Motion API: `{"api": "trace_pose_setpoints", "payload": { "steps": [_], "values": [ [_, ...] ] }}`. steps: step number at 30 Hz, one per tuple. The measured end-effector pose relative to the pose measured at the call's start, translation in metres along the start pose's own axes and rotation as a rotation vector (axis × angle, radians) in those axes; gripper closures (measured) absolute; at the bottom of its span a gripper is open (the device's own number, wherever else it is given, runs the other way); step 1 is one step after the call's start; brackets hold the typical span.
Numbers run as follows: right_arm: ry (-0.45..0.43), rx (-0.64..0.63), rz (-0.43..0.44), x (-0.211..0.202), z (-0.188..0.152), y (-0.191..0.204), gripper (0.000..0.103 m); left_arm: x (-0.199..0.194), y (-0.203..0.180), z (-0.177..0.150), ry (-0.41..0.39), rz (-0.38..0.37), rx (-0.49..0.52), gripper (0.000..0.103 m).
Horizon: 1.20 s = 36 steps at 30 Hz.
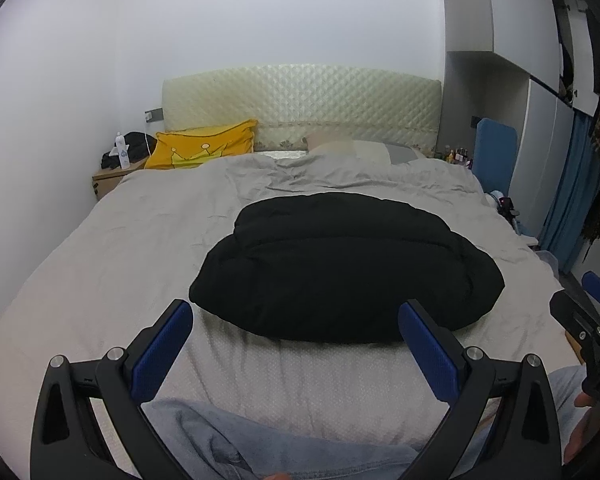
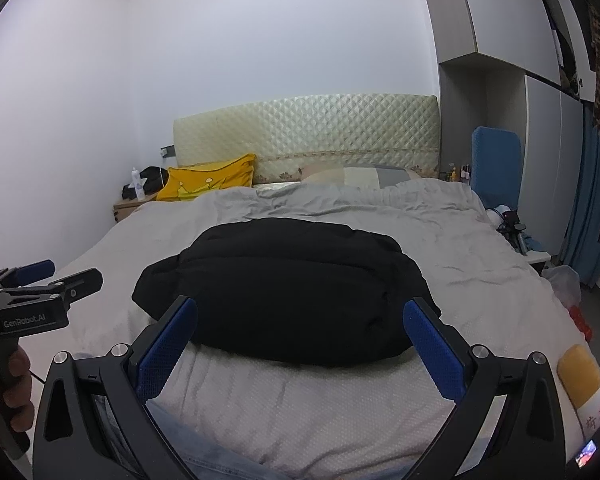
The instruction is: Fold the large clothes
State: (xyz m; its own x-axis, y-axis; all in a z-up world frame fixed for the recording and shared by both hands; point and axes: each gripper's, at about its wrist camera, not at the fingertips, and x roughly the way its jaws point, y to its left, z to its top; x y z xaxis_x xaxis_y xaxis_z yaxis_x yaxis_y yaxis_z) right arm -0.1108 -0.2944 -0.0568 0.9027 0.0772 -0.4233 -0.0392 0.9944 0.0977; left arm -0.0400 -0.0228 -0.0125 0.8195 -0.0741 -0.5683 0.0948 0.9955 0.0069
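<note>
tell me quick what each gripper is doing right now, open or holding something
Left gripper: open, empty, short of the black garment.
Right gripper: open, empty, also short of it.

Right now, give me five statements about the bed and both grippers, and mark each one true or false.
1. The black garment lies folded into a bundle on the bed. True.
2. The left gripper is clamped on the garment. False: its jaws stand wide open and hold nothing.
3. The right gripper is open and empty. True.
4. The yellow pillow lies on top of the garment. False: it sits apart, by the headboard.
5. A blue pair of jeans is spread across the middle of the bed. False: only the garment lies there.
</note>
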Motion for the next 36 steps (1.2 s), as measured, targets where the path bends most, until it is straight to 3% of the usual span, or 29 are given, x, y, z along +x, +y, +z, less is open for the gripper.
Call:
{"api": "trace_pose_setpoints", "payload": {
  "steps": [14, 36],
  "values": [
    [0.01, -0.01, -0.017, -0.0011, -0.0009, 0.0041, 0.0, -0.001, -0.0055, -0.0011, 0.009, 0.028, 0.027, 0.0],
    [0.006, -0.004, -0.031, -0.0079, 0.0023, -0.0004, 0.0, 0.0023, 0.0016, -0.0017, 0.025, 0.003, -0.006, 0.0]
  ]
}}
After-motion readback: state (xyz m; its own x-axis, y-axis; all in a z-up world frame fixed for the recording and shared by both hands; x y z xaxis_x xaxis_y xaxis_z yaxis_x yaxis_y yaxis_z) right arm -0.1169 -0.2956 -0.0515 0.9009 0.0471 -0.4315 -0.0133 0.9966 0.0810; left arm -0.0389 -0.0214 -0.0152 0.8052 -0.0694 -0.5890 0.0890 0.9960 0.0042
